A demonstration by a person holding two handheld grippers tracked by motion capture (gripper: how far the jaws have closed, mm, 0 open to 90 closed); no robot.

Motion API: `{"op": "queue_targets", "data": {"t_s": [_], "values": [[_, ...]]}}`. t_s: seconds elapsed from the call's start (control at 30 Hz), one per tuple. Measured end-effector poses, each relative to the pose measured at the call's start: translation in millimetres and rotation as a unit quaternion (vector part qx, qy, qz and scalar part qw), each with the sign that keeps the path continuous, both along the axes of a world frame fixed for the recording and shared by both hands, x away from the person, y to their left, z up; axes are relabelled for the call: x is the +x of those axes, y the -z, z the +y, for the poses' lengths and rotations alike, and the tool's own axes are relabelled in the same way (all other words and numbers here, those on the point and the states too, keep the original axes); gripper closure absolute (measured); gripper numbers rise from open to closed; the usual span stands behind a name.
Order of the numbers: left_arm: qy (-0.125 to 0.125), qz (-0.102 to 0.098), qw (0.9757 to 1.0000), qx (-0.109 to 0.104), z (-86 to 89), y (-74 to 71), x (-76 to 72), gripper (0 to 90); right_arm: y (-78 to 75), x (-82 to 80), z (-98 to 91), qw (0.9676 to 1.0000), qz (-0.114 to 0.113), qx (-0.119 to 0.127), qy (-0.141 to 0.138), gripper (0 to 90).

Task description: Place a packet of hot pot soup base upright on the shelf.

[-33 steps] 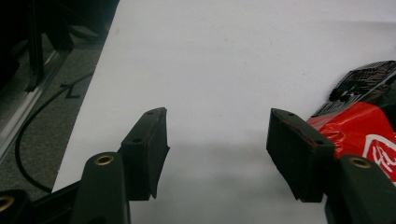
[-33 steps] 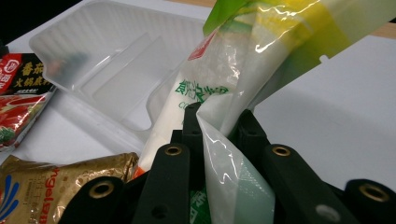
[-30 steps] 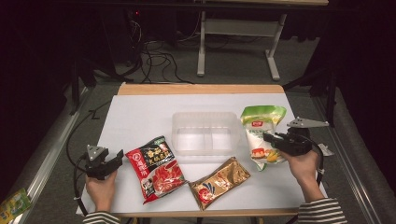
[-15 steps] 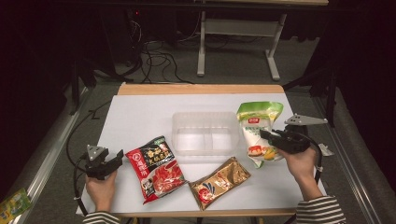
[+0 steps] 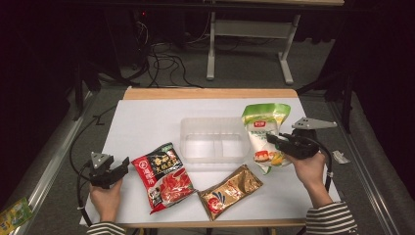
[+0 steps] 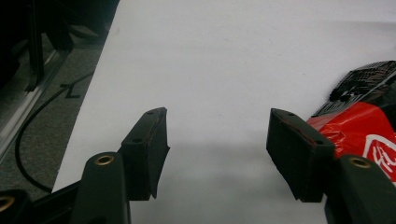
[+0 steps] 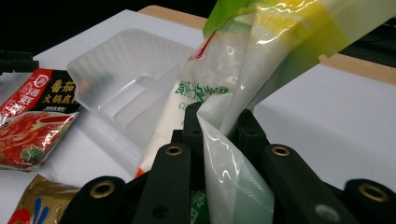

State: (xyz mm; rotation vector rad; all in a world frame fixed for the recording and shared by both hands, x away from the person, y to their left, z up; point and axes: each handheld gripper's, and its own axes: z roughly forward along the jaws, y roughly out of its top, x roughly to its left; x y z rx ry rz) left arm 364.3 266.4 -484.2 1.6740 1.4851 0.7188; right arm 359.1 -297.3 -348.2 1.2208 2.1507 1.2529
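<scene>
Green pouch (image 5: 265,133) pinched in right tool (image 5: 272,140) beside tray (image 5: 214,124); left tool (image 6: 215,151) wide, empty.

L claw (image 6: 217,154) open, low | R claw (image 7: 217,126) clamped, prob. raised

A white worktop (image 5: 147,122) with a wooden far edge stands on grey carpet (image 5: 244,81) in a dark room, with tangled black cables (image 5: 156,51) and a grey metal table frame (image 5: 249,36) beyond.
</scene>
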Motion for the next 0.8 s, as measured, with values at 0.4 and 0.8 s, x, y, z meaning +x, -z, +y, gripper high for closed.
{"op": "queue_targets", "data": {"t_s": [0.4, 0.8], "values": [[0.0, 0.0, 1.0, 0.0, 0.0, 0.0, 0.1, 38.9, -4.3, 5.6, 12.8, 1.0, -0.009, 0.001, -0.004, 79.2], [0.0, -0.001, 1.0, -0.001, 0.0, 0.1, 0.1, 38.9, -6.0, 16.8, 29.8, 1.0, -0.009, -0.001, -0.004, 79.2]]}}
